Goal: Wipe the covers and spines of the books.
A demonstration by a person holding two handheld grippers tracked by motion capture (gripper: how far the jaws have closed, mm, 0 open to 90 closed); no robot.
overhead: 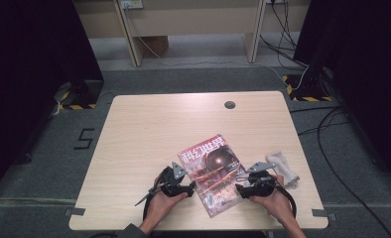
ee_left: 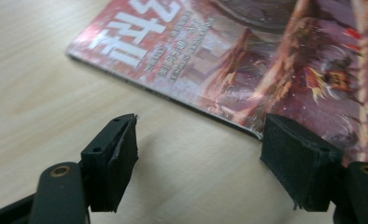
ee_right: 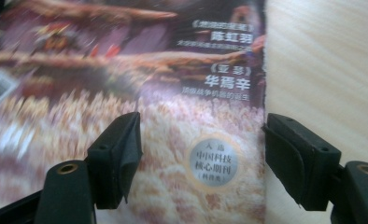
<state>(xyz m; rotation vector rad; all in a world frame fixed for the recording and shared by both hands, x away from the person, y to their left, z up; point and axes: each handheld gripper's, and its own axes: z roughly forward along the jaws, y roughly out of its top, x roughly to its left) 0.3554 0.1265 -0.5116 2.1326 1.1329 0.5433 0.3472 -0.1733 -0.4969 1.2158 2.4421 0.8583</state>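
Note:
A magazine [overhead: 211, 171] with a red and purple cover lies flat on the wooden table [overhead: 149, 134], near its front edge and turned at a slant. My left gripper [overhead: 191, 187] sits at the magazine's left edge, open. In the left gripper view one pad [ee_left: 119, 154] hangs over bare wood and the other over the edge of the magazine [ee_left: 247, 56], with nothing between them [ee_left: 201, 140]. My right gripper [overhead: 239, 188] is at the magazine's right edge, also open [ee_right: 201, 137]. Its left pad [ee_right: 121, 149] is above the cover [ee_right: 126, 70], and its right pad is at the border with the table [ee_right: 322, 60].
A crumpled white cloth [overhead: 284, 167] lies on the table just right of the right hand. A round cable hole [overhead: 229, 104] sits near the far edge. Cables [overhead: 327, 124] run over the floor to the right, and desk legs stand beyond the table.

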